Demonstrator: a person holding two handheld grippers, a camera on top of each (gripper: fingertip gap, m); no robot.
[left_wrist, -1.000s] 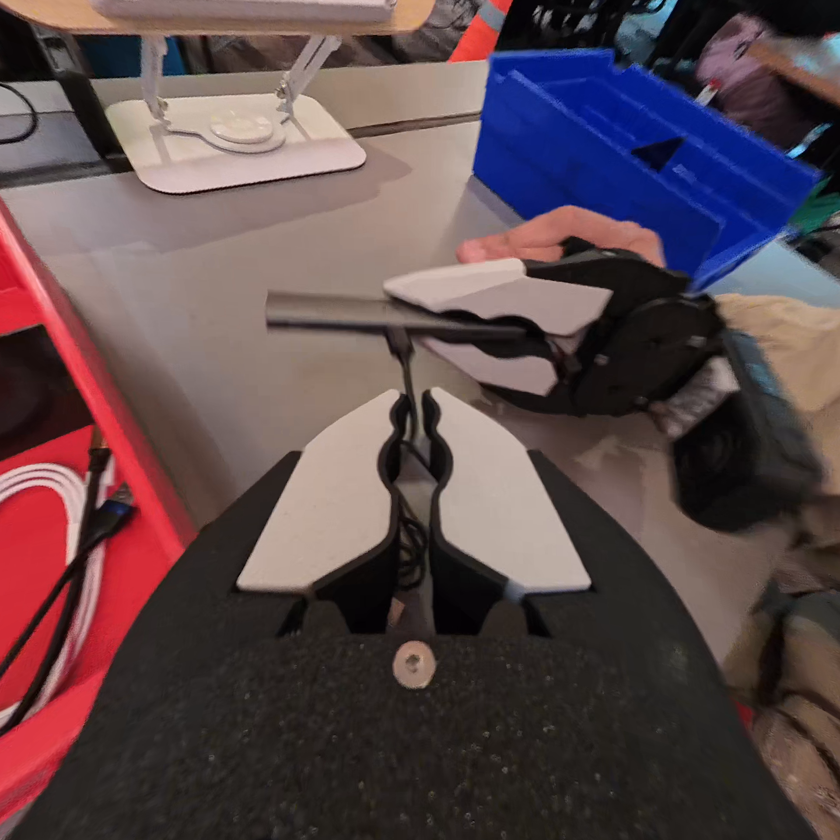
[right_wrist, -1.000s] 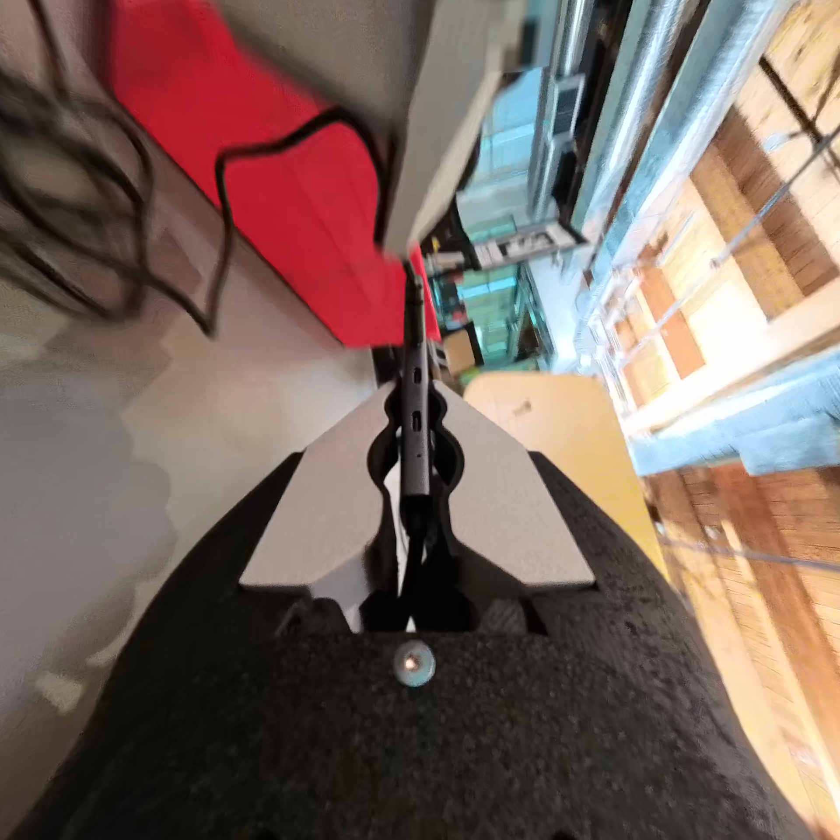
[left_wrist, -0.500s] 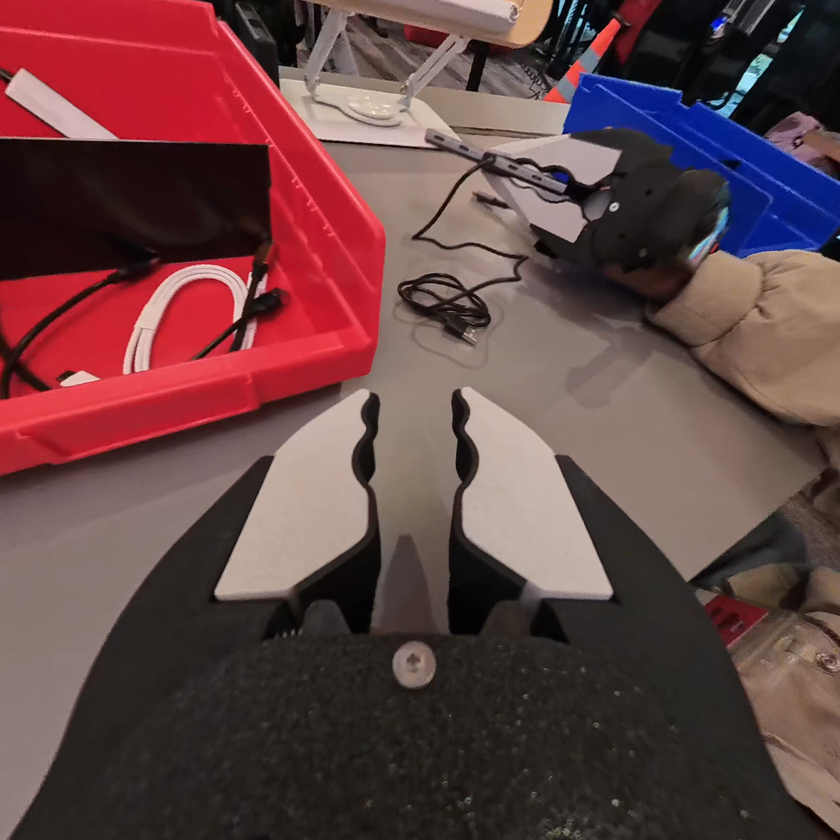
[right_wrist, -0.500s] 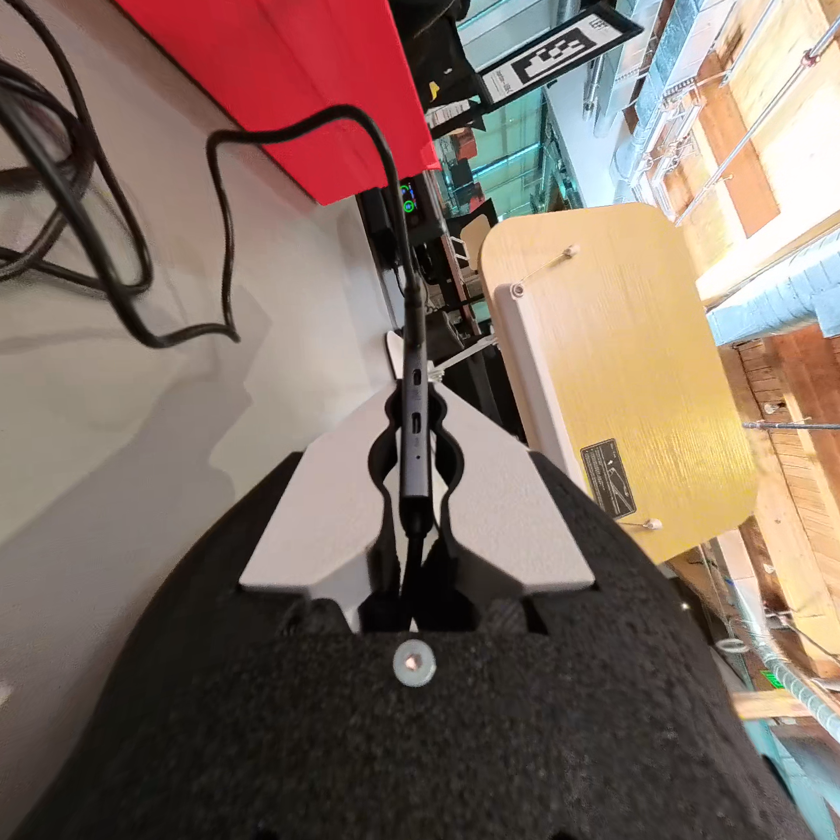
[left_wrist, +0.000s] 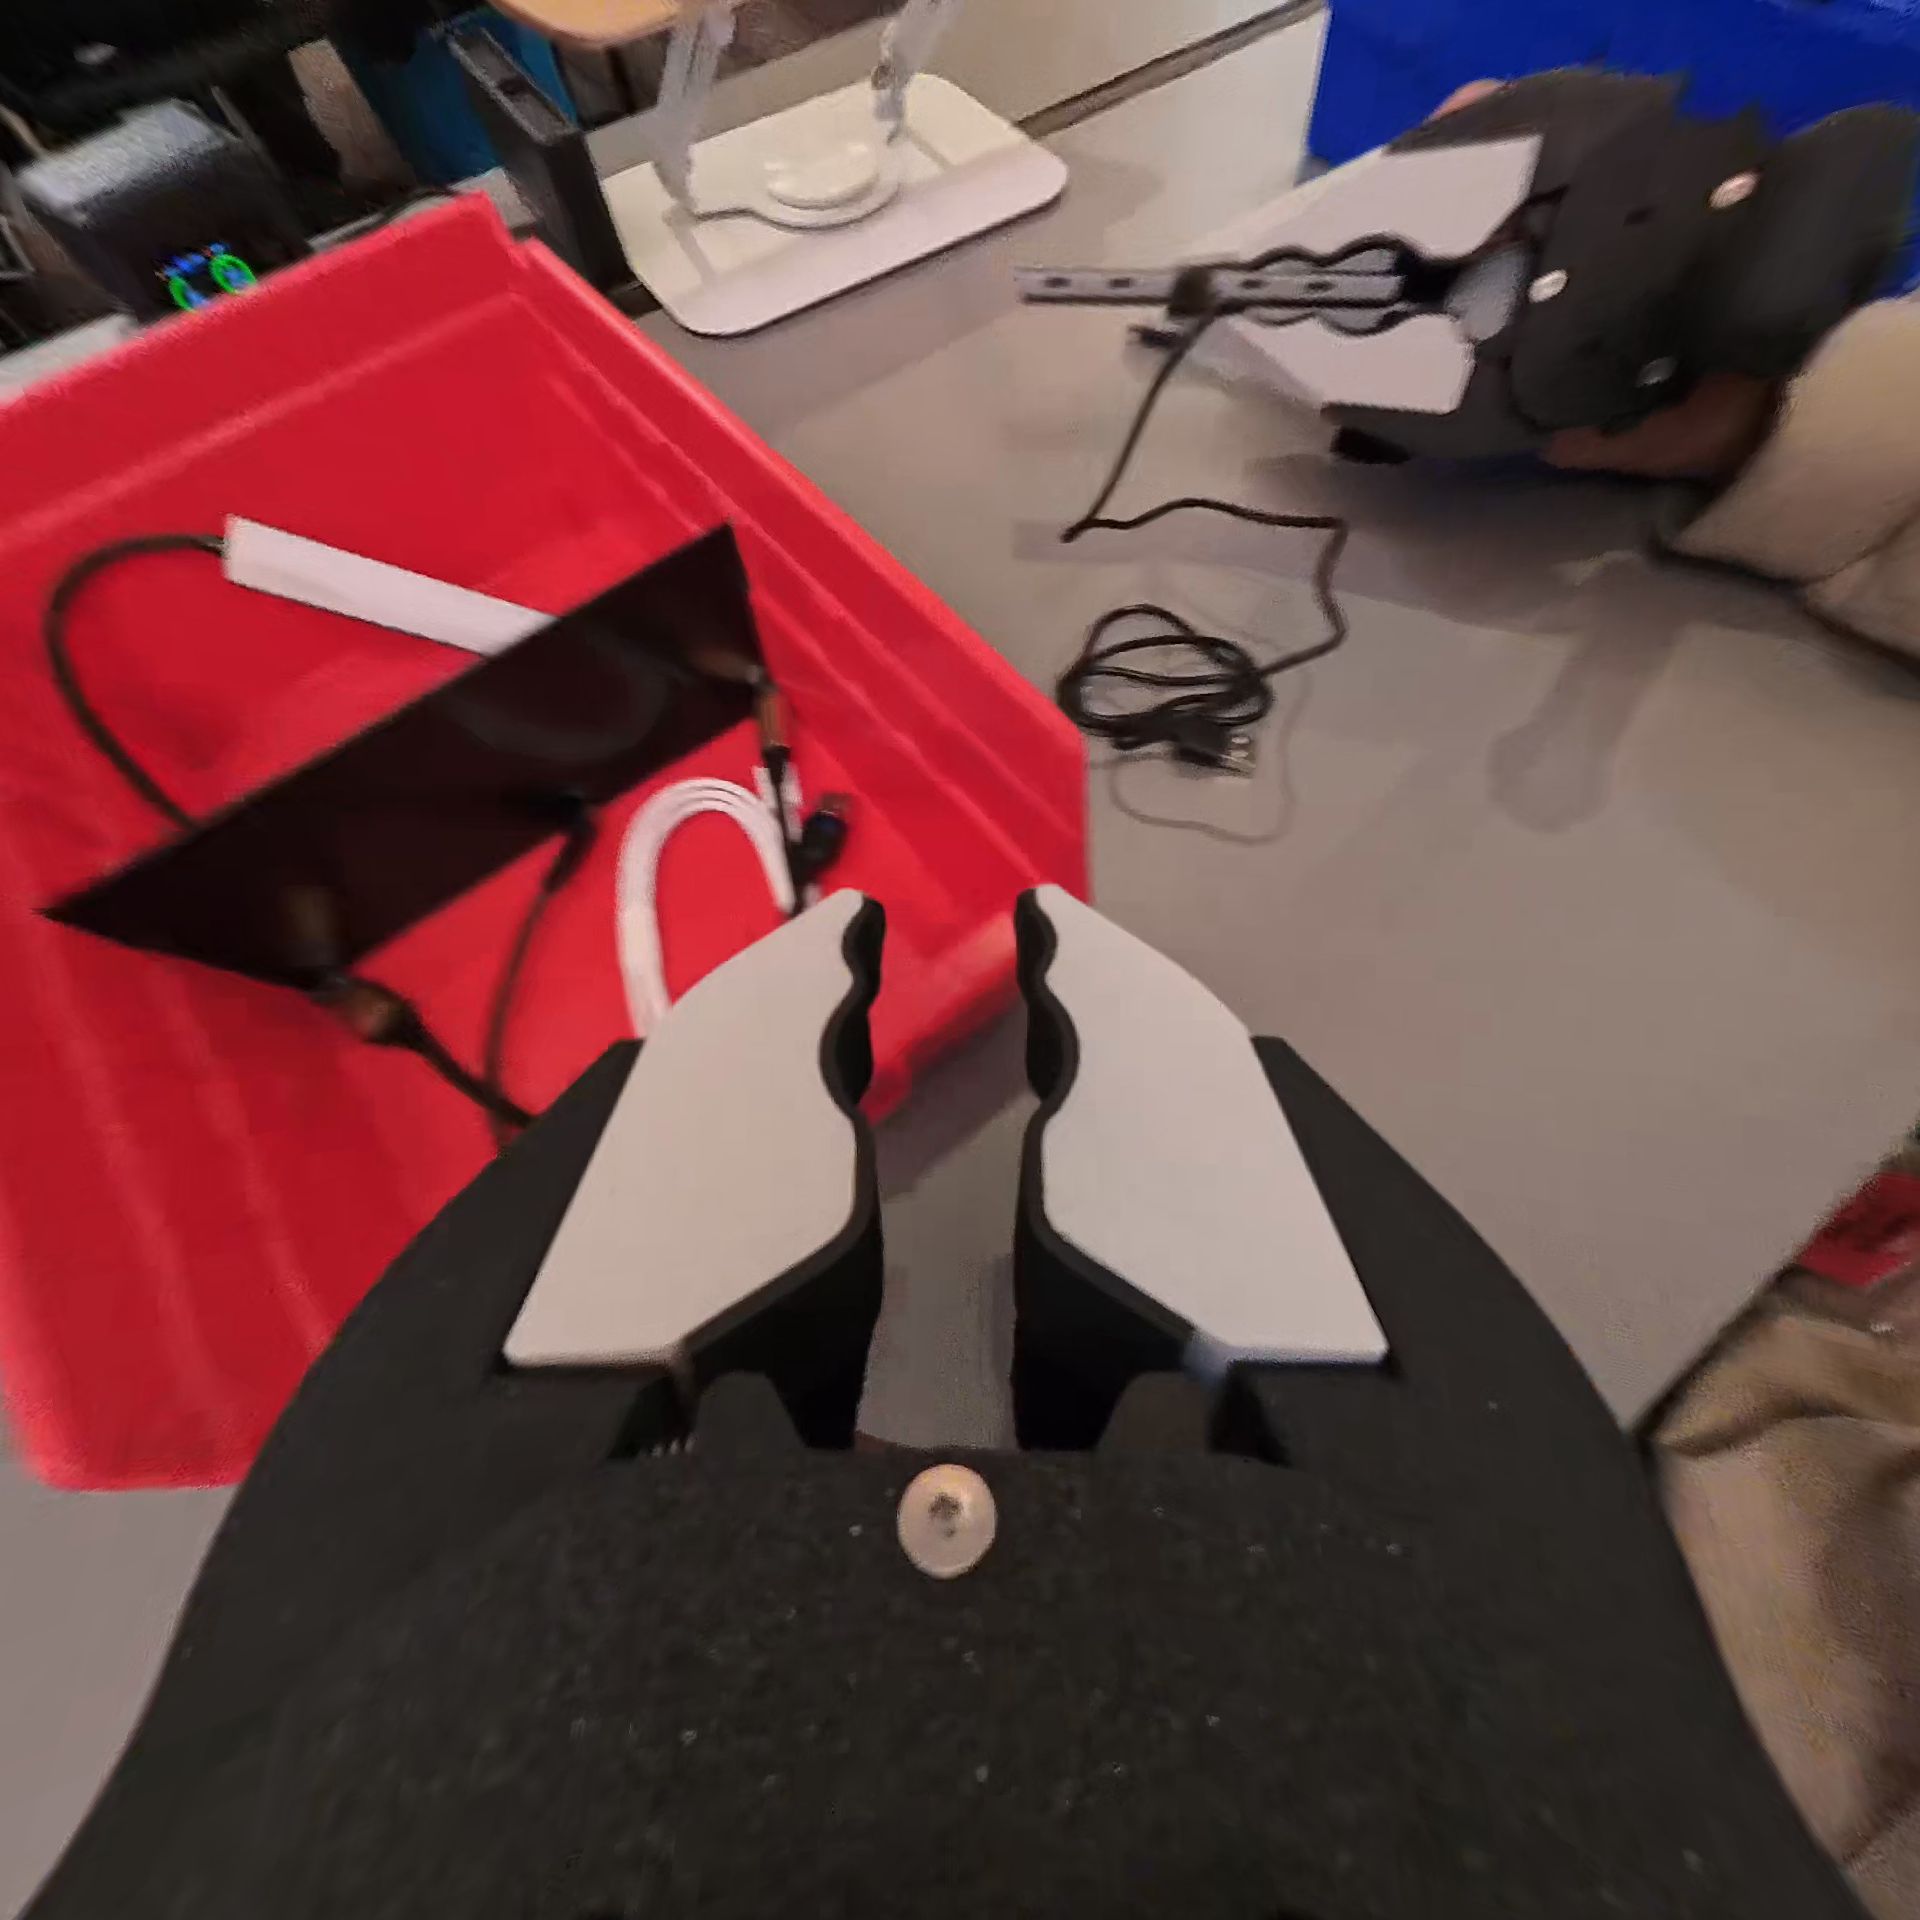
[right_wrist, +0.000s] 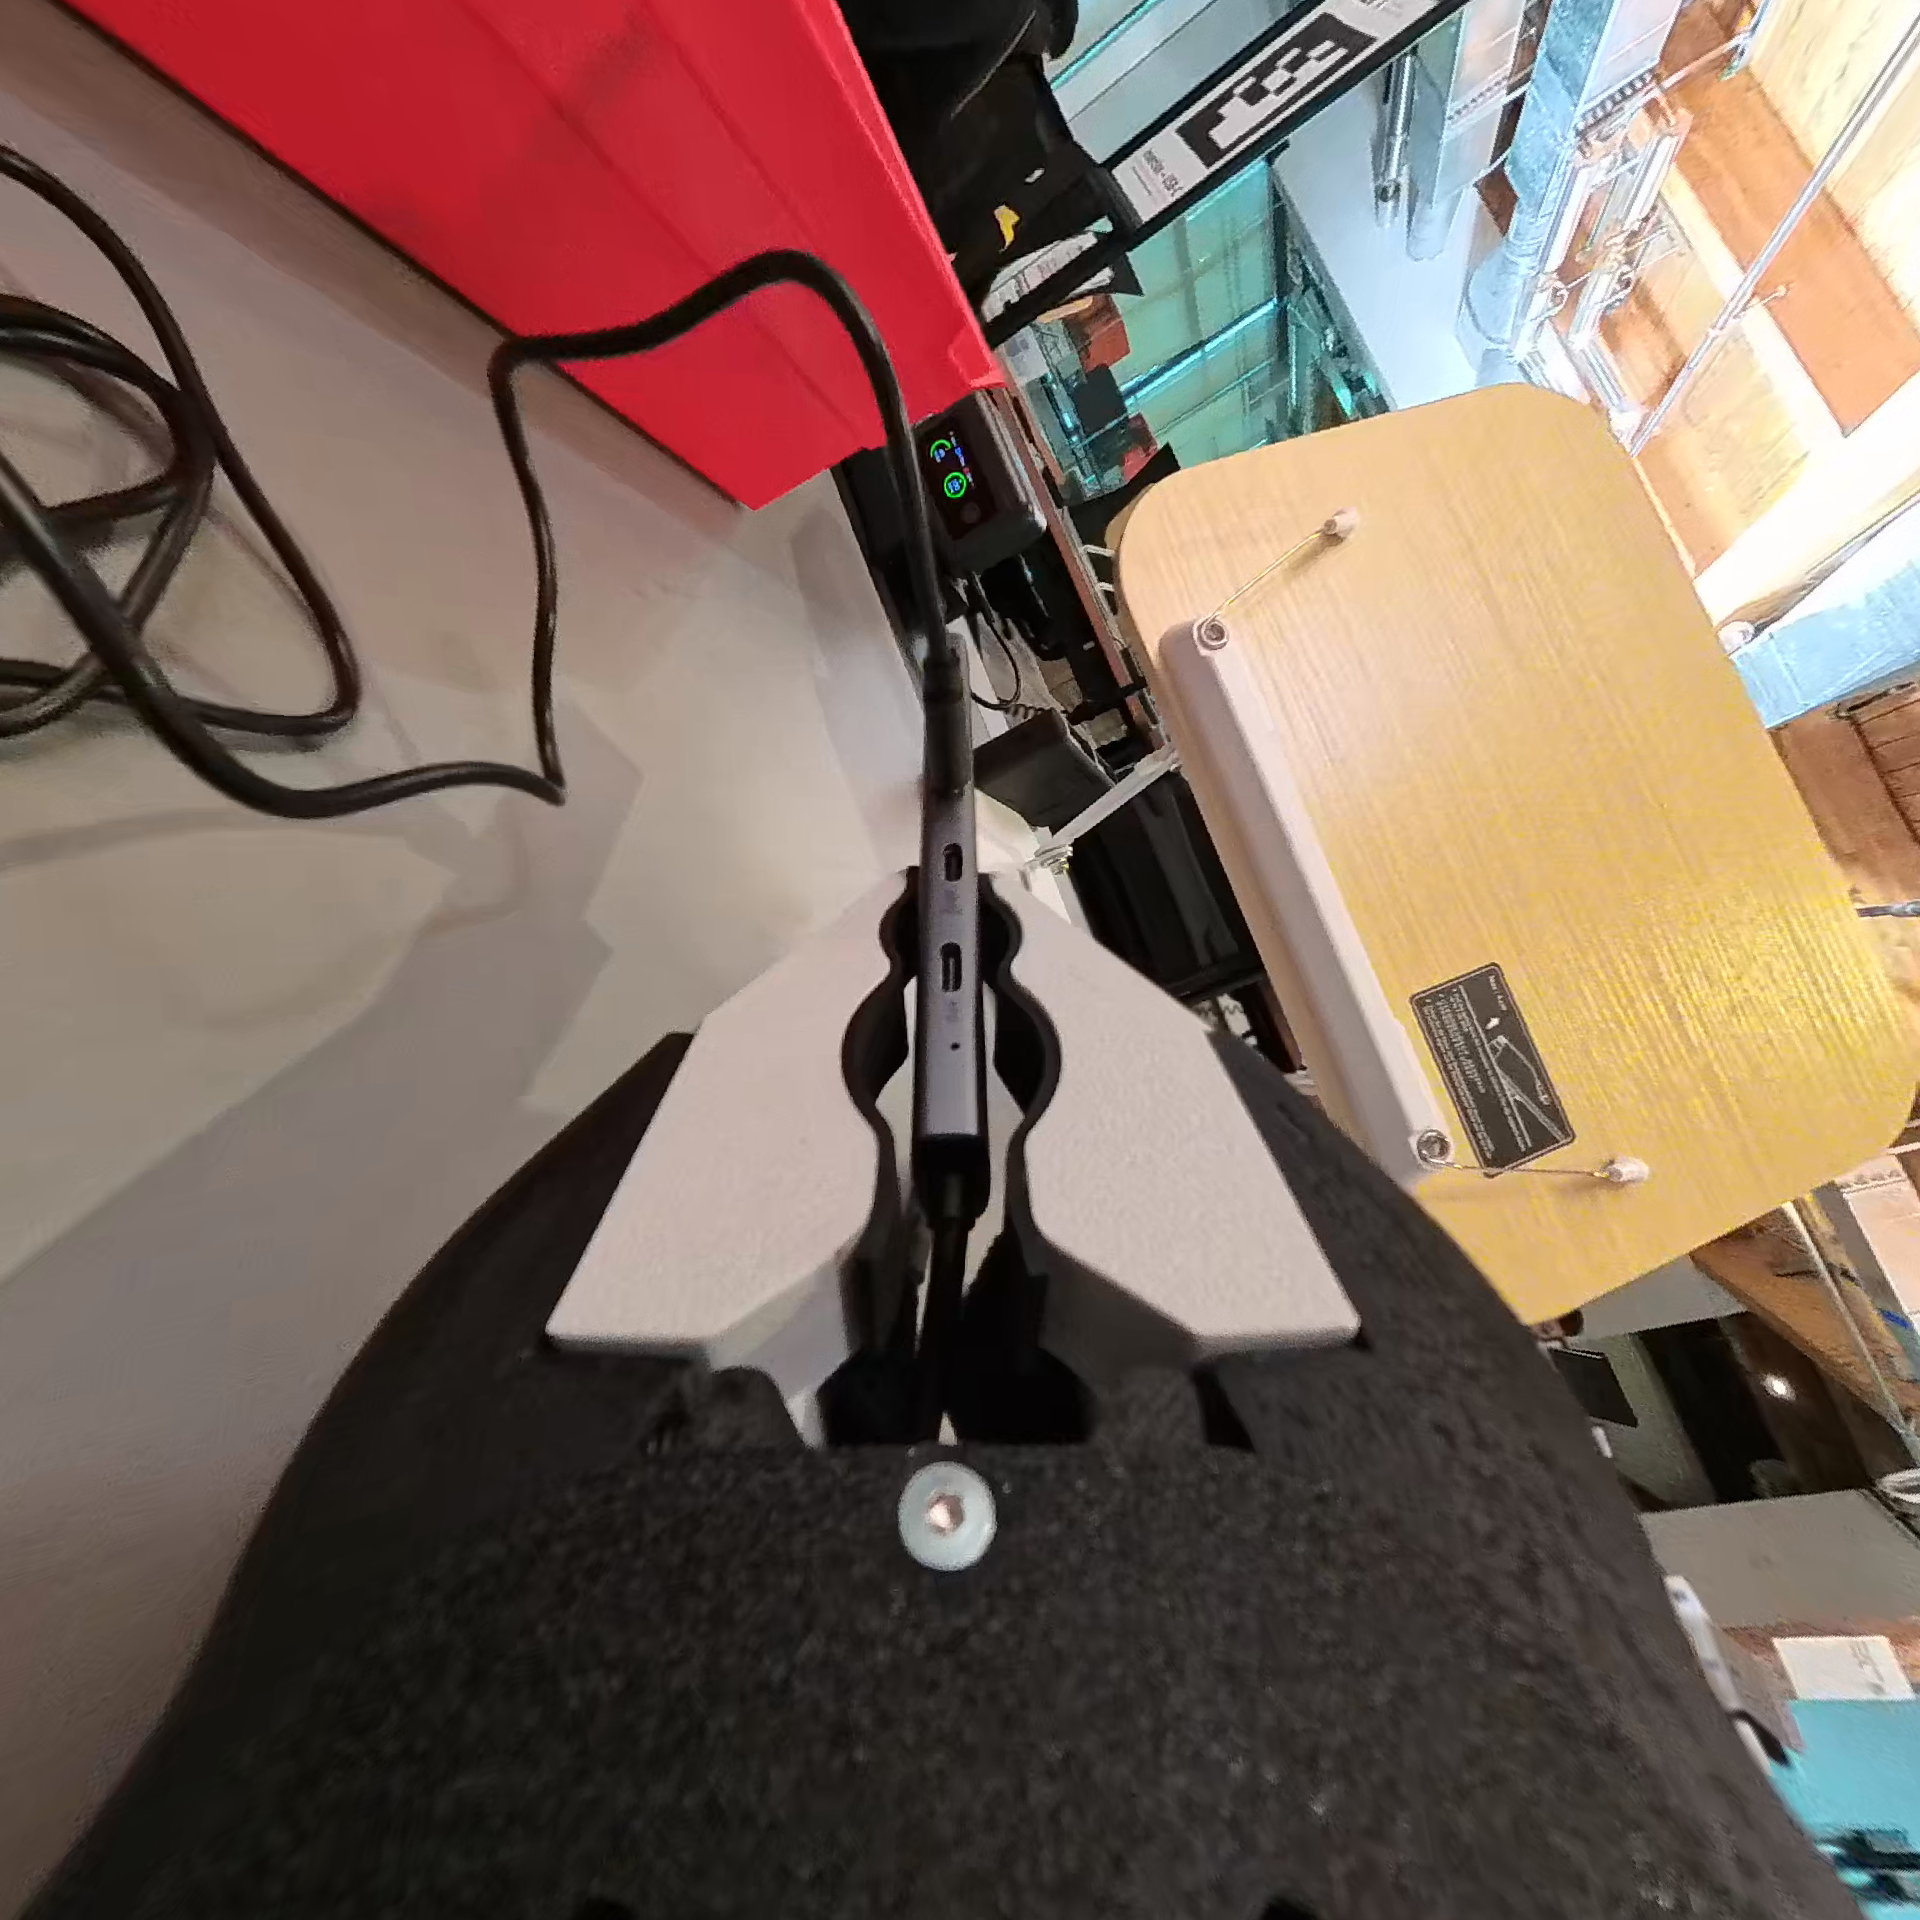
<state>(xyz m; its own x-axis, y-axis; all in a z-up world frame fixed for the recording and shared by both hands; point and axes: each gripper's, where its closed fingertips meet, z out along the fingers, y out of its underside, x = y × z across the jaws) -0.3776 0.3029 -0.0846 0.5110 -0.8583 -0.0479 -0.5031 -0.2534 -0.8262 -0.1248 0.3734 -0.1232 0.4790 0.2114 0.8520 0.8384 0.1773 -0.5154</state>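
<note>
Left gripper: we see jaws parted, empty, over the red bin corner.
Right gripper: jaws clamp our grey hub; its black cable trails onto the bench.

red bin, black cable, grey hub, perhaps blue bin.

Glossy plastic red bin, matt metal hub, wood-grain board.

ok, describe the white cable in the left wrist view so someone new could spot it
Start at the red bin on the grey table. Inside it, near the front corner by the open left gripper, below the dark panel, lies the white cable, folded in a loop. Every other cable in the bin is black.
</note>
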